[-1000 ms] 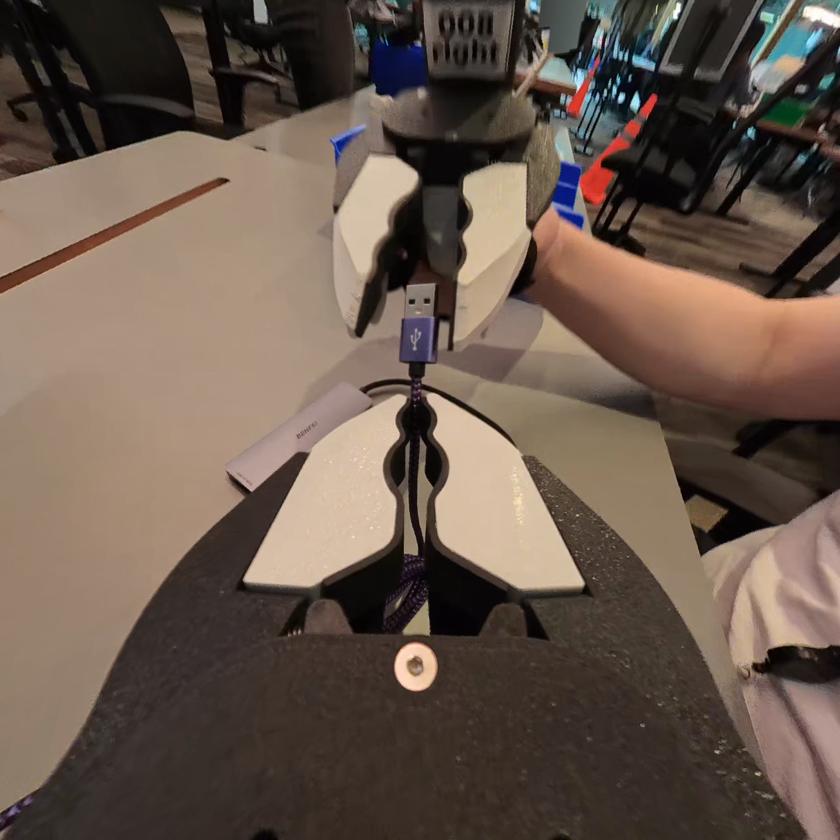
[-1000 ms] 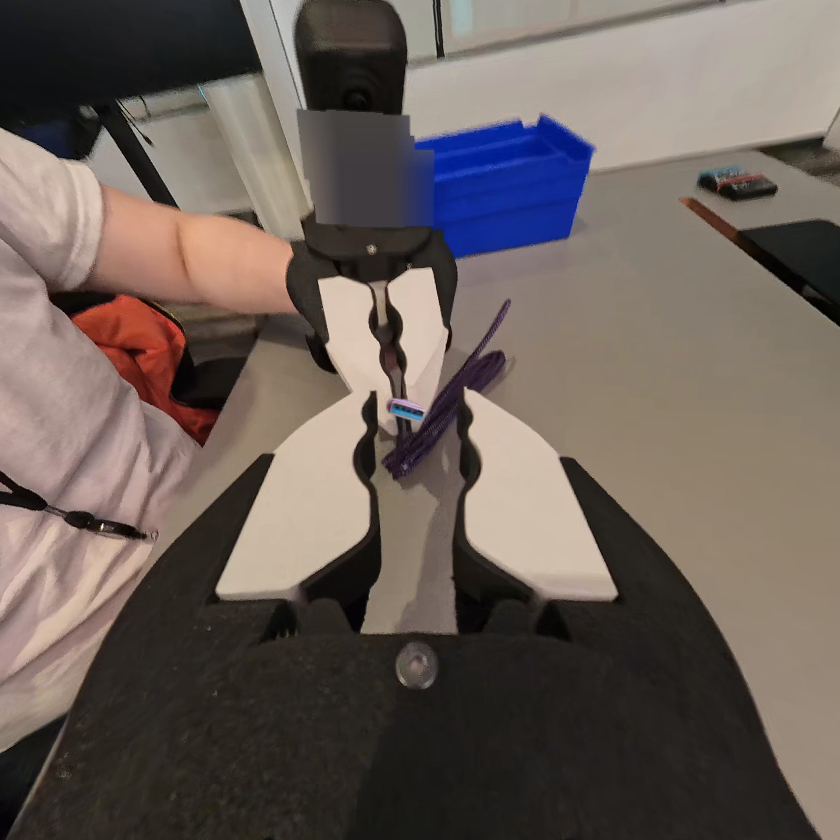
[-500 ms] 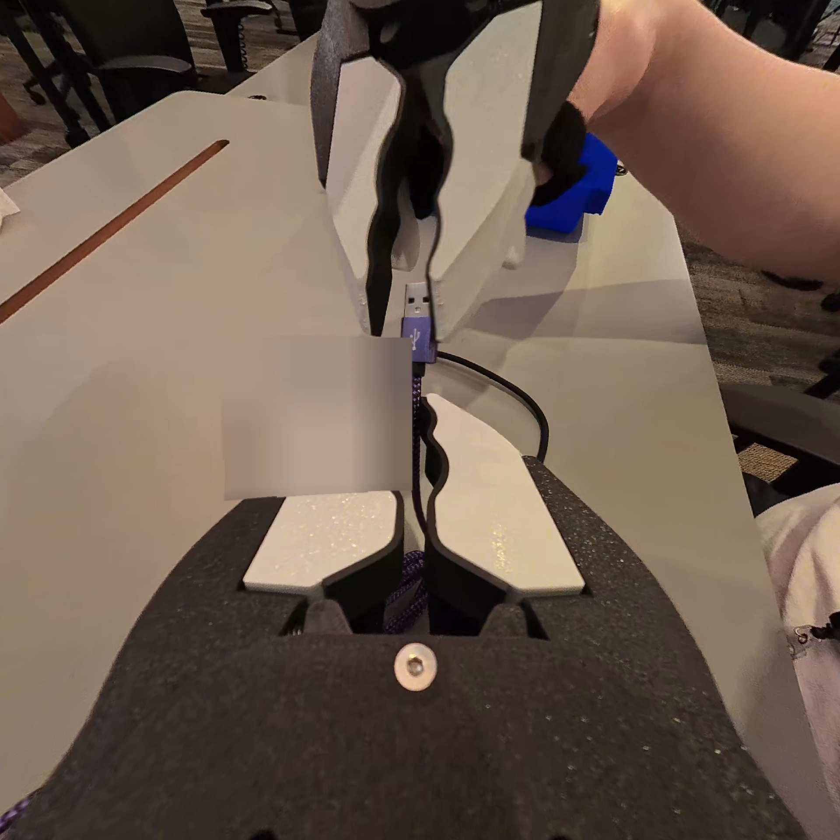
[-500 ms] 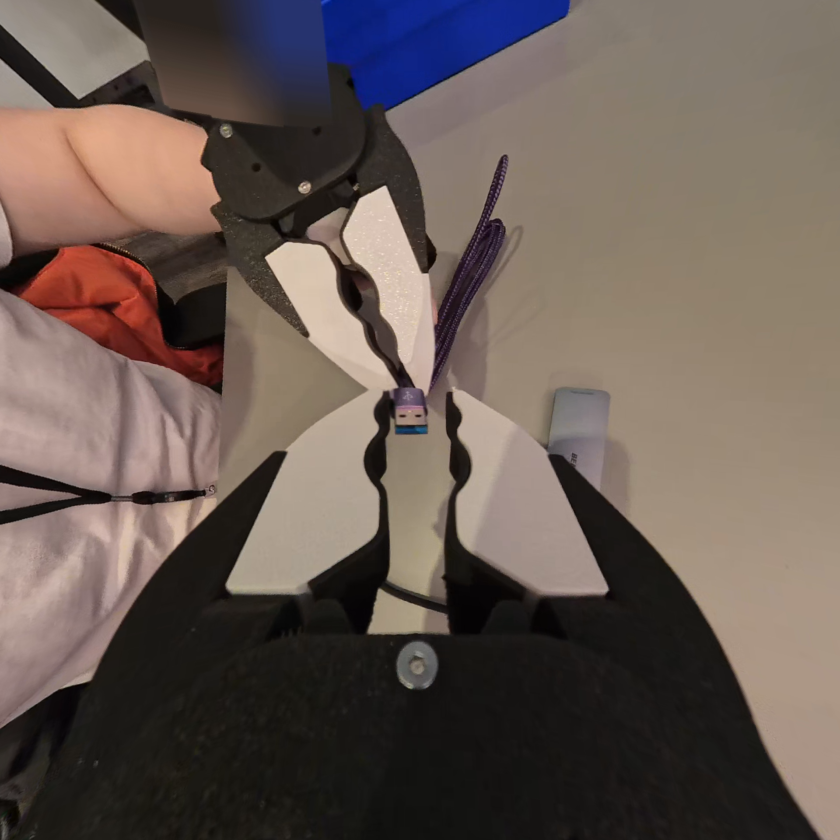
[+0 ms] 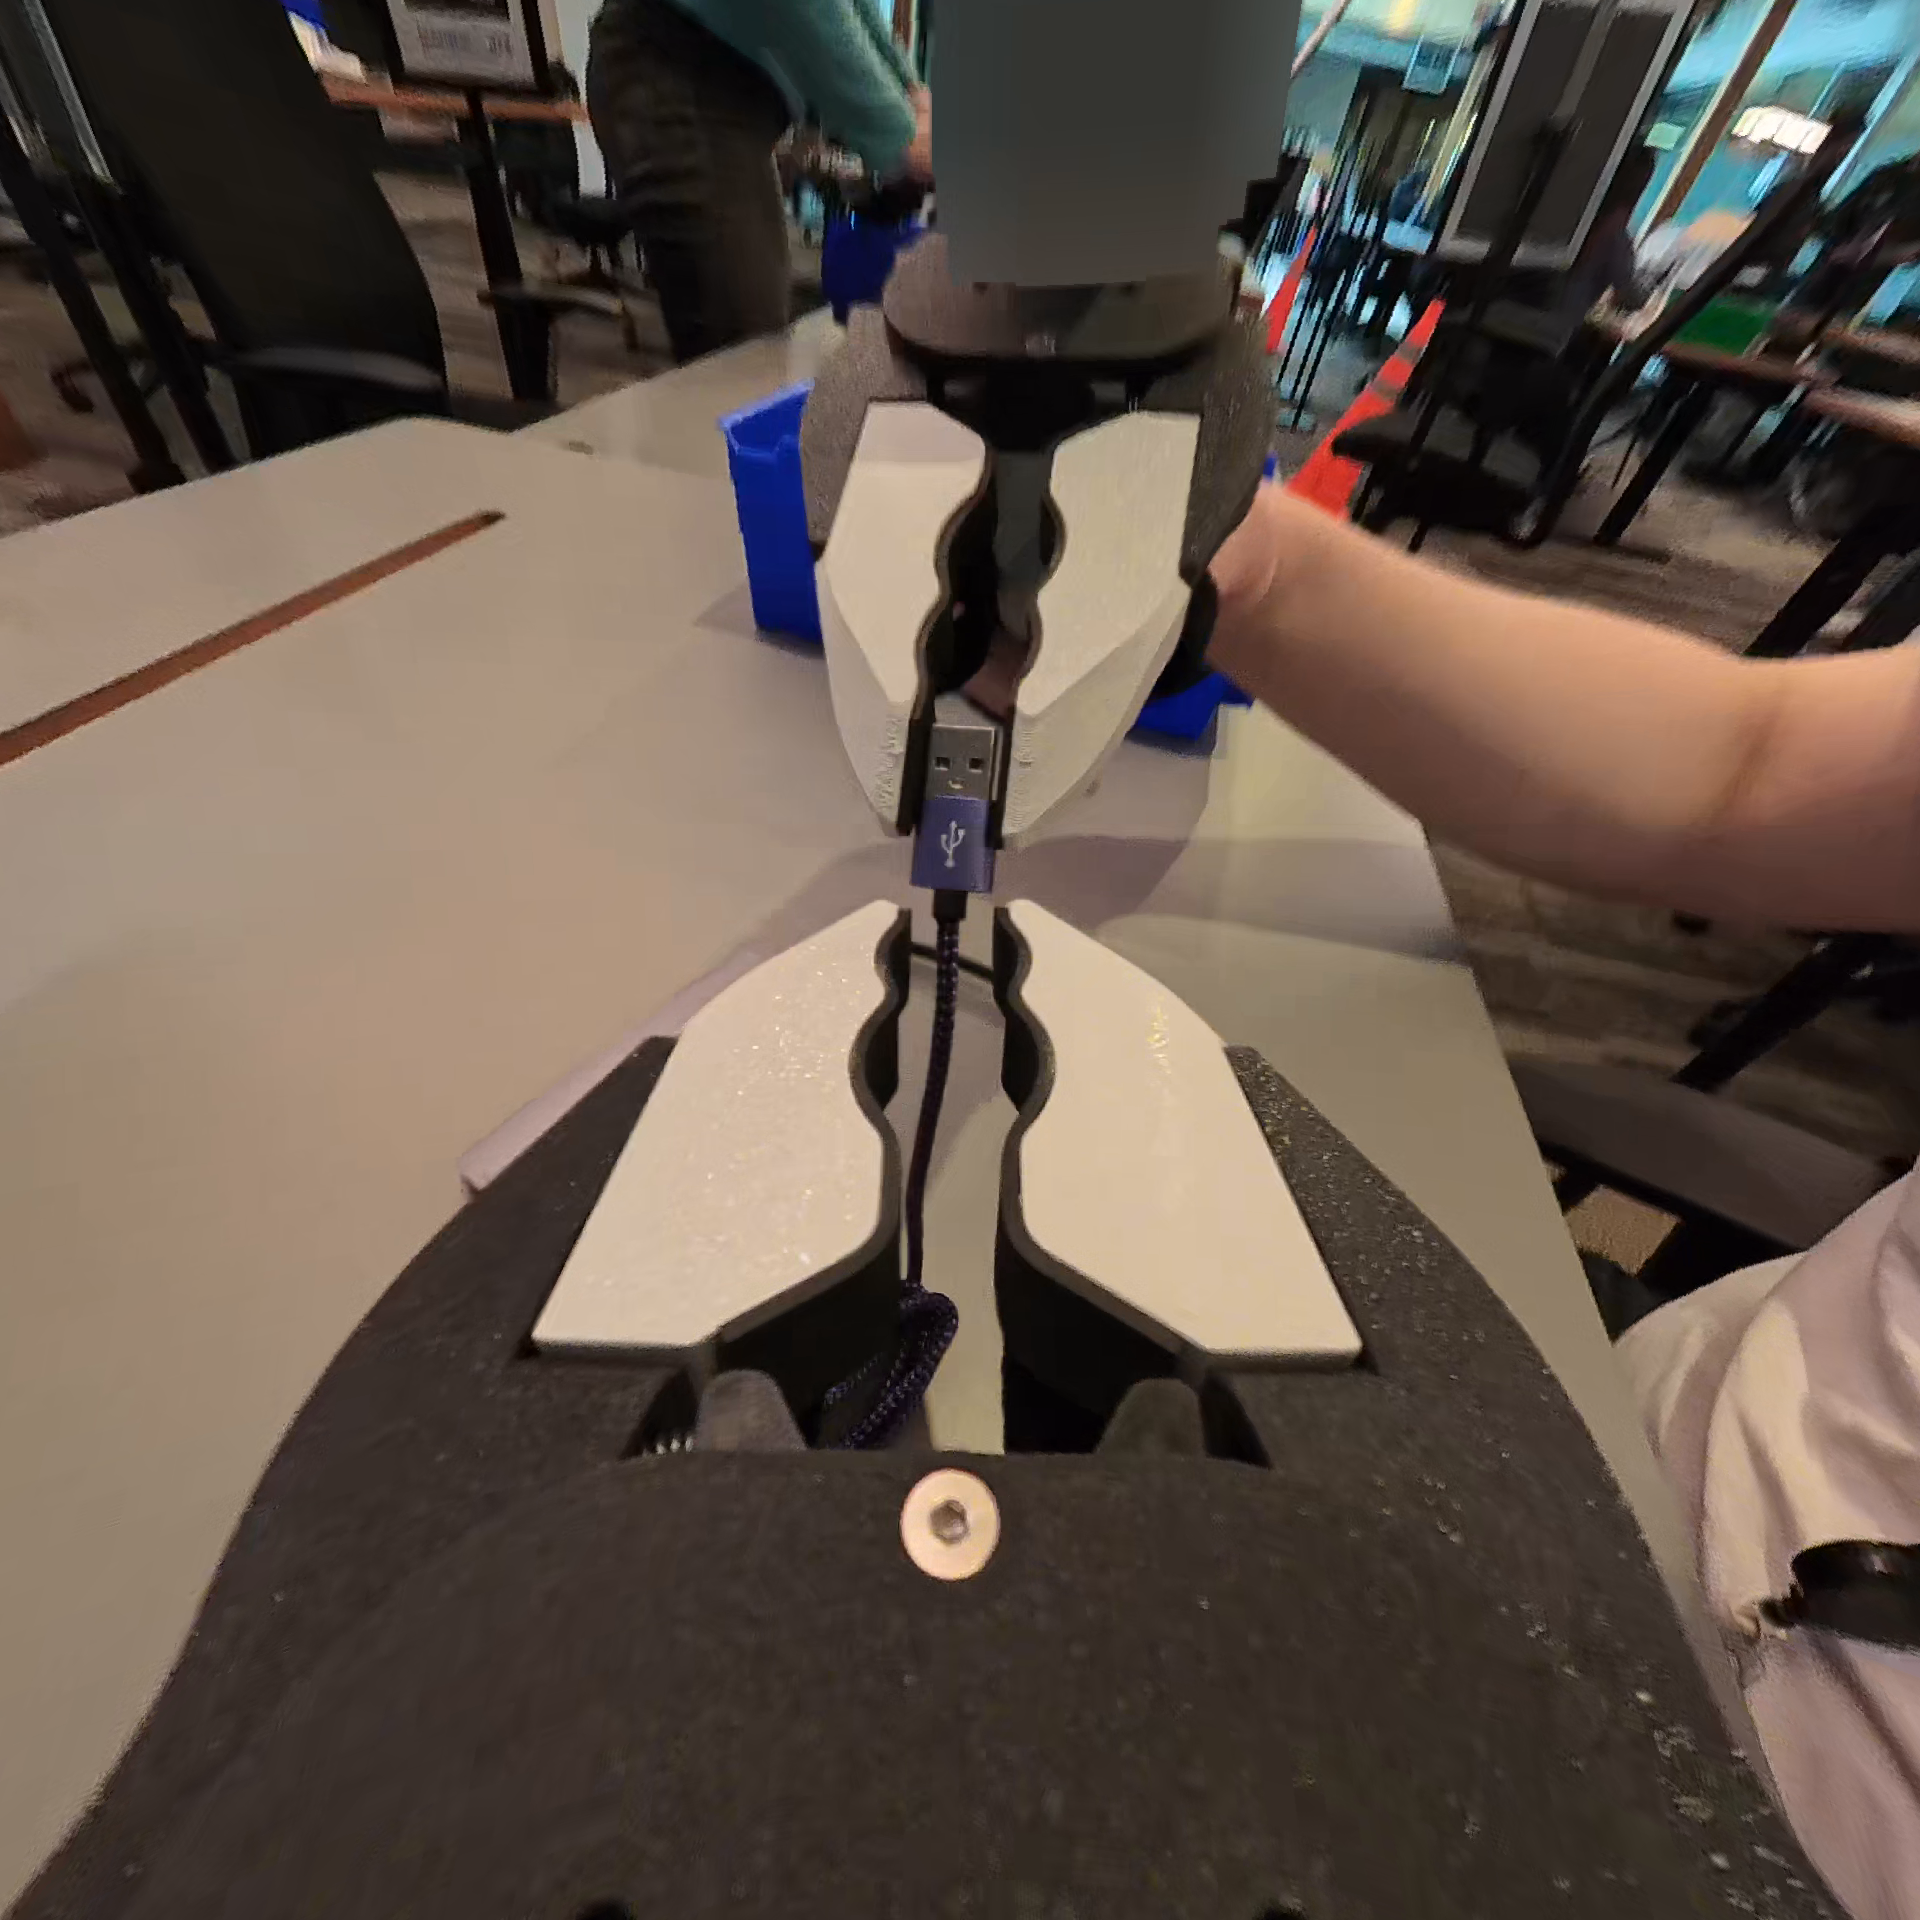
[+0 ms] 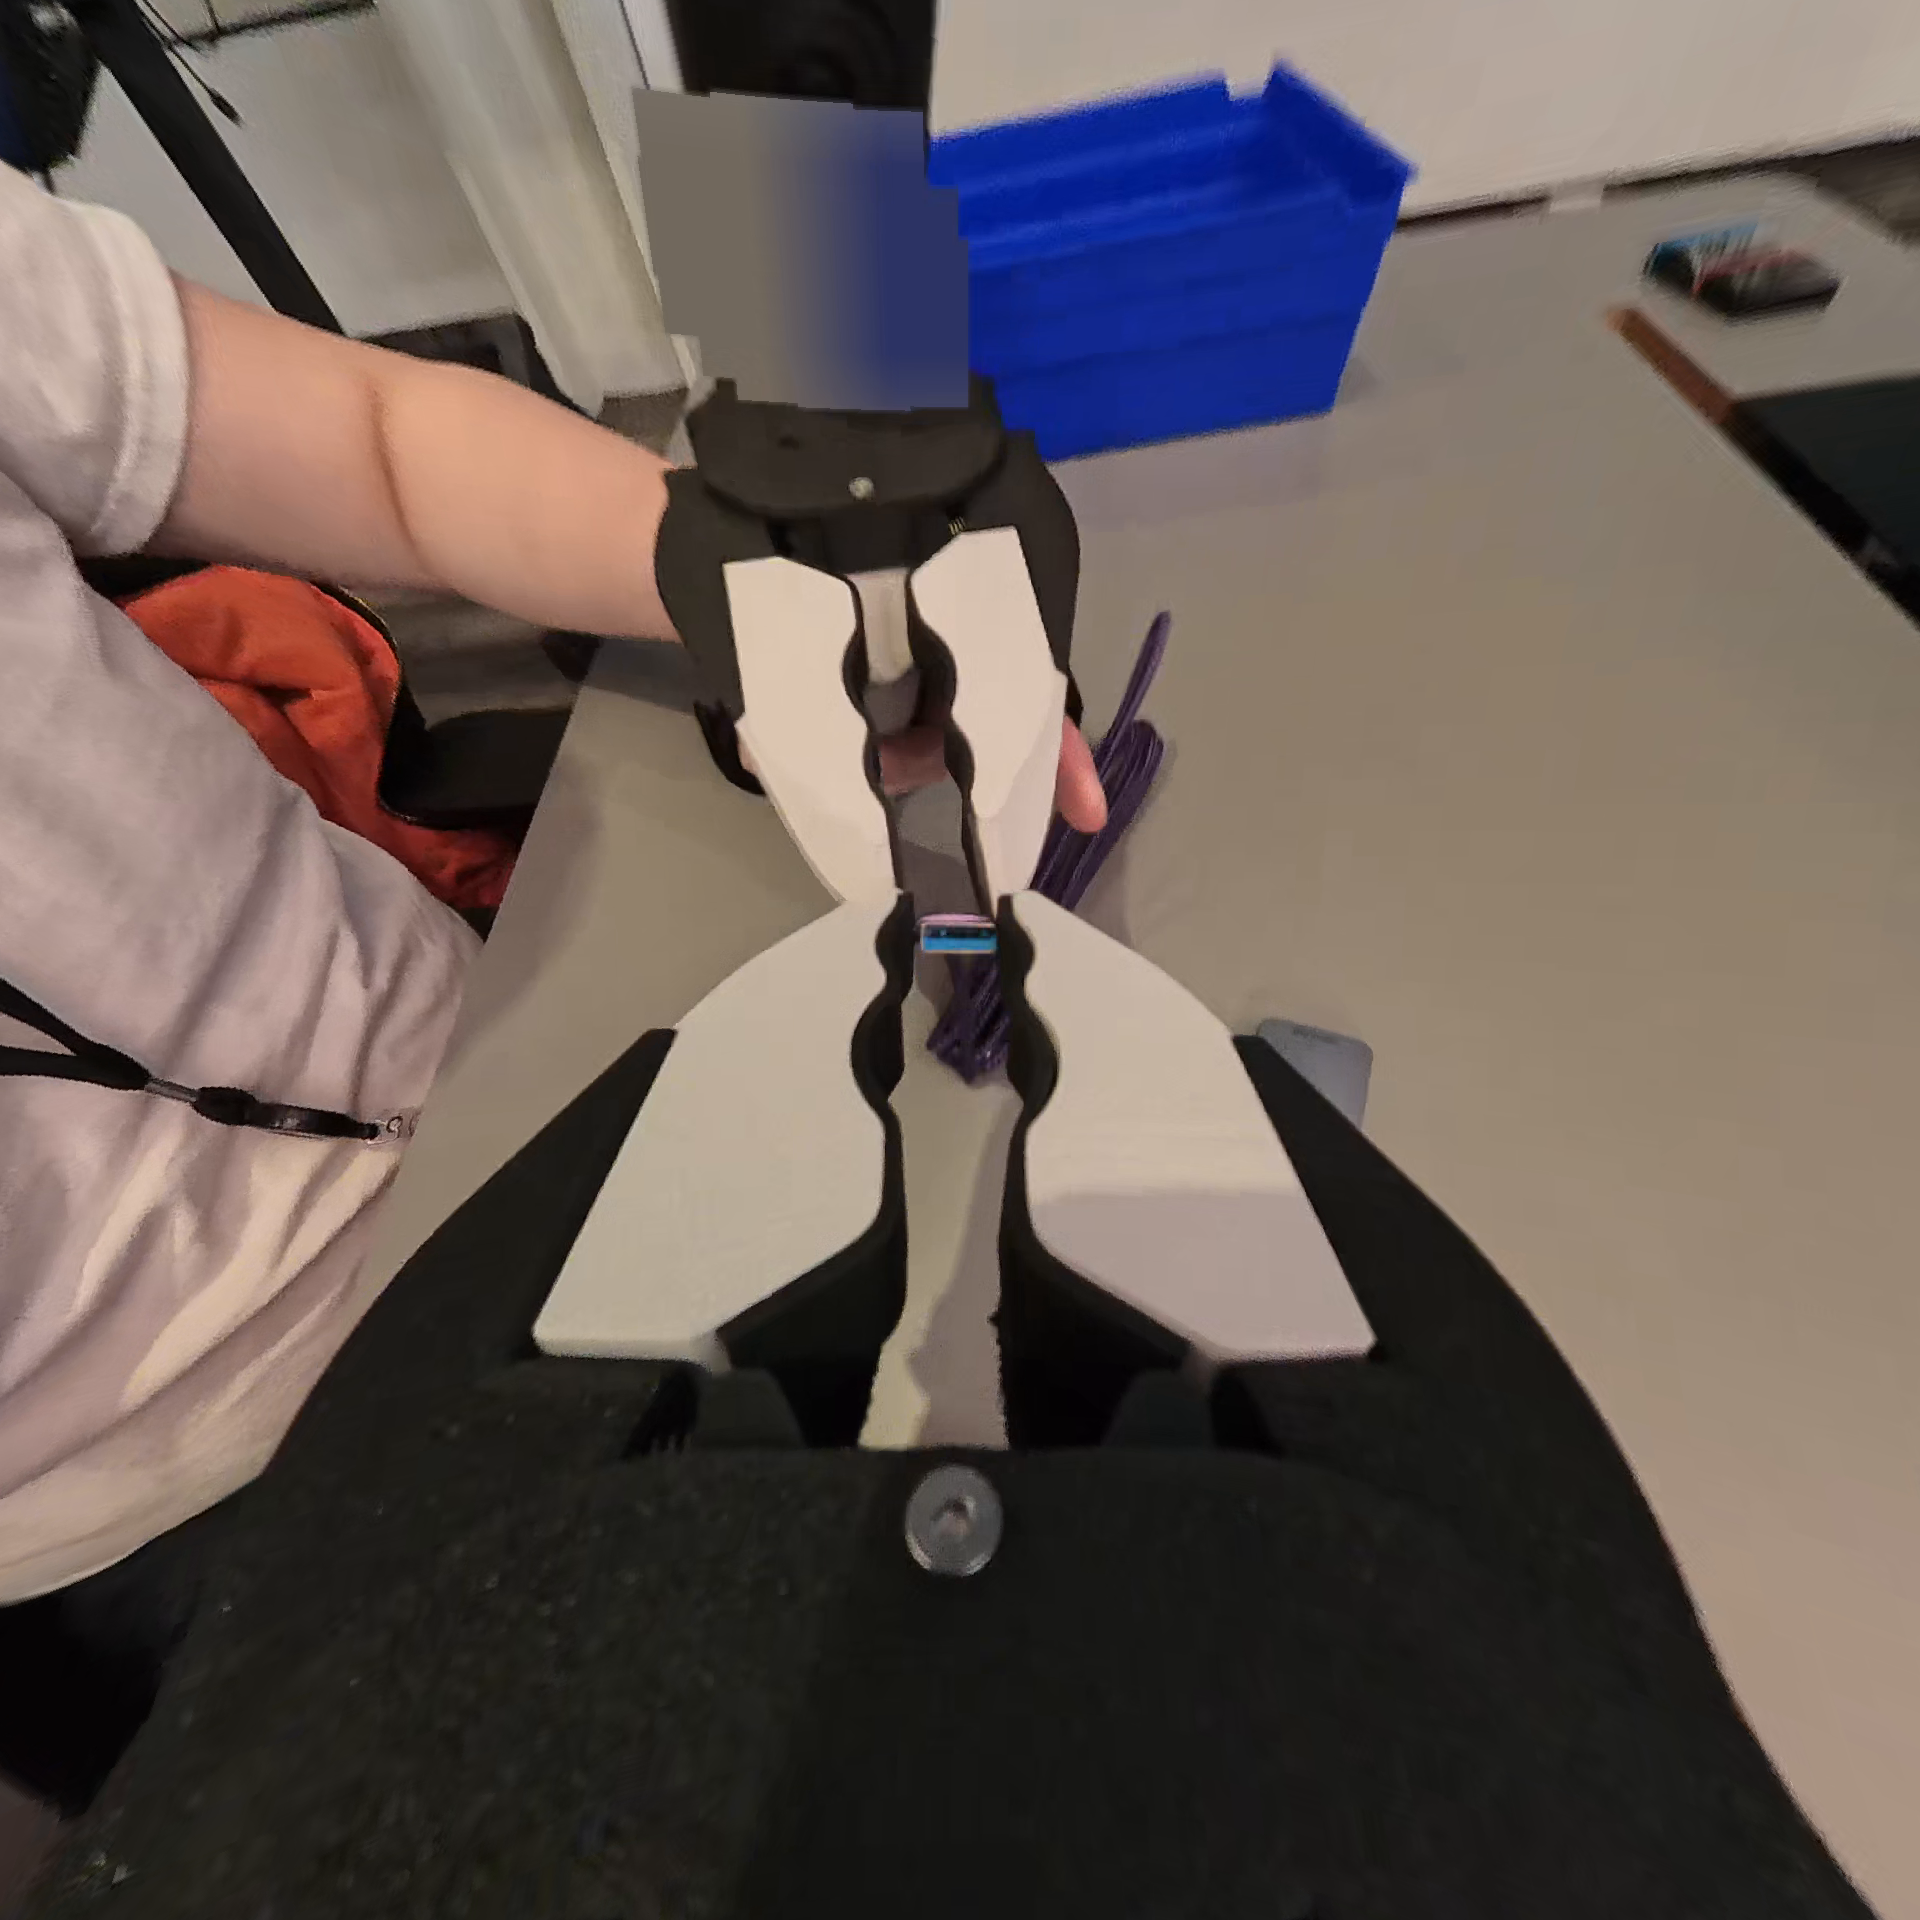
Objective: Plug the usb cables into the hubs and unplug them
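Since half a second ago the left gripper (image 5: 951, 914) has let go: its white fingers, then pinched on the braided purple cable (image 5: 938, 1049), now stand a little apart, and the cable runs loose down the gap between them without being clamped. Just past those tips, the purple-sleeved USB plug (image 5: 956, 795) points away from the left wrist camera, metal end up, and is pinched between the fingertips of the right gripper (image 5: 956, 821), which faces the left one tip to tip. From the right wrist view, the right gripper (image 6: 956, 909) is nearly closed, with the plug (image 6: 958, 935) wedged at its very tip, blue tongue facing the camera. The left gripper (image 6: 935, 883) is right behind it with a visible slot between its fingers. Both tools hover above the grey table (image 5: 364, 883). A pale grey hub (image 6: 1320, 1049) lies flat on it beside the right gripper's body, with nothing seen plugged into it. The rest of the cable lies bundled (image 6: 1101, 821) on the table beyond the left gripper. Farther back, a blue bin (image 6: 1164, 270) stands near the table's far edge.
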`<action>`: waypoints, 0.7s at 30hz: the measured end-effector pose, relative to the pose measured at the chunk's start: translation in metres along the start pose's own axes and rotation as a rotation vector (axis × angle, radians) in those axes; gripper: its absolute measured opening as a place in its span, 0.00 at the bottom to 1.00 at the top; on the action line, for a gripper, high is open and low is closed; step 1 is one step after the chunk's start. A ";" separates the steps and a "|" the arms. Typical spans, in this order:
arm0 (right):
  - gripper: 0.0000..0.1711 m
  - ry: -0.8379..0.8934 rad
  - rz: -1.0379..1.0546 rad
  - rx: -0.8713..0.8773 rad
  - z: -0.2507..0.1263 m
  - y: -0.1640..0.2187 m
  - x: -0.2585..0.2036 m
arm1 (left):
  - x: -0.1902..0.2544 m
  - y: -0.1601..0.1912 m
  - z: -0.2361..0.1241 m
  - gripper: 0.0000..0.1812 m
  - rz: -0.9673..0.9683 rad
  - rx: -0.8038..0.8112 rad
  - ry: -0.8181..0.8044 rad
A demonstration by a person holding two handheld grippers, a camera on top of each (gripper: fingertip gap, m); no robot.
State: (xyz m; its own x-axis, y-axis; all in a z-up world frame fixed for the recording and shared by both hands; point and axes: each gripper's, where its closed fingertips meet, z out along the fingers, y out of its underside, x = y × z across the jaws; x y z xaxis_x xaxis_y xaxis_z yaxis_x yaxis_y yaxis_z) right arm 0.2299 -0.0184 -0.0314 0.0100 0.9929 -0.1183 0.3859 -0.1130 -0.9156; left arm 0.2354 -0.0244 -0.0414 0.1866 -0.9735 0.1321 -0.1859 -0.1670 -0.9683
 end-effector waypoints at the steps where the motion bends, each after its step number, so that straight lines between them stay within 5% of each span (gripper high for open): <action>1: 0.08 0.001 -0.017 0.025 -0.001 0.000 -0.002 | 0.001 -0.002 0.000 0.08 -0.008 0.032 0.002; 13: 0.08 -0.011 -0.073 0.112 -0.014 -0.014 -0.009 | 0.014 -0.001 0.019 0.09 -0.012 0.173 0.034; 17: 0.08 -0.010 -0.062 0.161 -0.019 -0.014 -0.010 | 0.012 -0.005 0.024 0.01 -0.023 0.218 0.005; 21: 0.08 -0.007 -0.042 0.141 -0.021 -0.001 -0.010 | 0.013 0.004 0.026 0.01 -0.025 0.112 0.004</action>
State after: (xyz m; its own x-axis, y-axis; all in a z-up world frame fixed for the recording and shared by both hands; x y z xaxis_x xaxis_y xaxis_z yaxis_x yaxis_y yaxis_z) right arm 0.2484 -0.0275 -0.0212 -0.0097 0.9966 -0.0813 0.2521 -0.0763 -0.9647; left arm 0.2620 -0.0338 -0.0490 0.1857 -0.9699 0.1572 -0.0726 -0.1731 -0.9822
